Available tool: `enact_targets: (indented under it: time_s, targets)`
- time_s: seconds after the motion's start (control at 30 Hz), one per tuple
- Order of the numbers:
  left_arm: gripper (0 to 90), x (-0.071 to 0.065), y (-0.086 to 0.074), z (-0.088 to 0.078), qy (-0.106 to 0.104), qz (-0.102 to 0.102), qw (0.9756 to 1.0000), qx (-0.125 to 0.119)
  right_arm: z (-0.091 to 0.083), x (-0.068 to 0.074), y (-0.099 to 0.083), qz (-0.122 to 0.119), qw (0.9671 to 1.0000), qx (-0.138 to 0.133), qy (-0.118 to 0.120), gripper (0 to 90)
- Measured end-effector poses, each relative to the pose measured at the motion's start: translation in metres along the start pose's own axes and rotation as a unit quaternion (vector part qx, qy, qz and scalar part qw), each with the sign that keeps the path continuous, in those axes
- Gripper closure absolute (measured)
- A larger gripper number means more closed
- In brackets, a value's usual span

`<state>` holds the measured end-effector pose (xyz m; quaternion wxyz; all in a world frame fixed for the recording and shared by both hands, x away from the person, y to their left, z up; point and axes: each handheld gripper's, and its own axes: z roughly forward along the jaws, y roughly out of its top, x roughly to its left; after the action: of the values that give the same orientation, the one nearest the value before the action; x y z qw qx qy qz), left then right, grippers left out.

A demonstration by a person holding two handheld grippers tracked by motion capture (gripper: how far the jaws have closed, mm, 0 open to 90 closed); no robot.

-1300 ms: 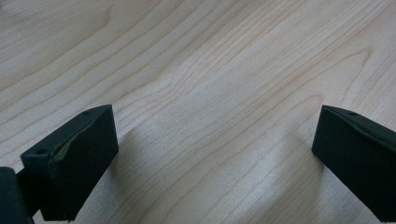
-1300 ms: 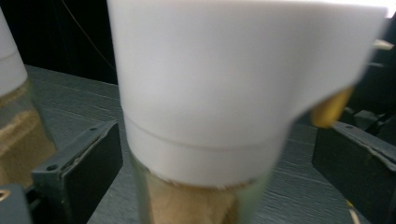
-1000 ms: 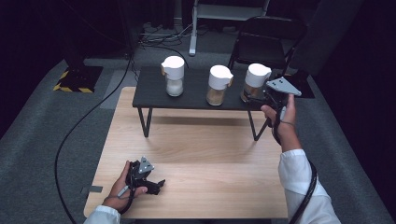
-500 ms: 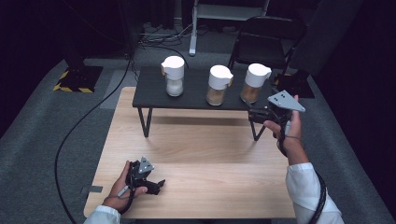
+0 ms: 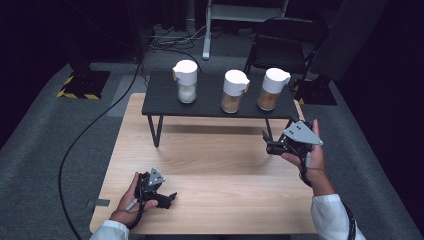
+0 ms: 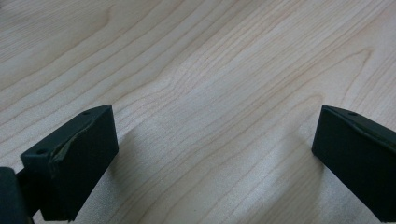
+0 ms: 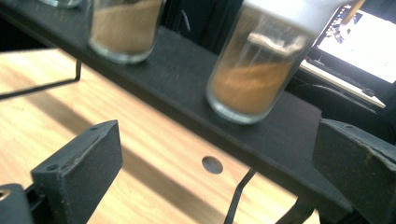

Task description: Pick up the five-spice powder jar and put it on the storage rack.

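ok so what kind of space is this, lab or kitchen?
Looks like a lab or recording studio, not a kitchen: black drapes all round, grey carpet with cables, a folding chair, and a wooden table staged with three lidded jars on a low black stand.

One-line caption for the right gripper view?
Open right gripper faces a glass jar of brown powder on the black shelf.

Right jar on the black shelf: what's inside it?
The right jar holds a brown powder or granules filling roughly its lower half, seen through the glass in the right gripper view. A white lid covers the top, hiding the opening.
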<state>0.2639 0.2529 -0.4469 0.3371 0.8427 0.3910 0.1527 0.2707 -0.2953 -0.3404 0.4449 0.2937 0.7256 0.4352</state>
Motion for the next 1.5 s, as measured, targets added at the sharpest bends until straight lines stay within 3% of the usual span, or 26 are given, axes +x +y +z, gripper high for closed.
enact_targets:
  time_s: [0.7,1.1,1.5]
  targets:
    - [0.0,0.0,0.0,0.0,0.0,0.0,1.0,0.0,-0.013,0.026,-0.039,-0.037,0.9982,0.027,0.038,1.6]
    - [0.0,0.0,0.0,0.0,0.0,-0.001,1.0,0.0,-0.014,0.035,-0.056,-0.061,0.9953,0.056,0.05,1.6]
    - [0.0,0.0,0.0,0.0,0.0,0.0,1.0,0.0,-0.013,0.044,-0.074,-0.067,0.9921,0.086,0.063,1.6]
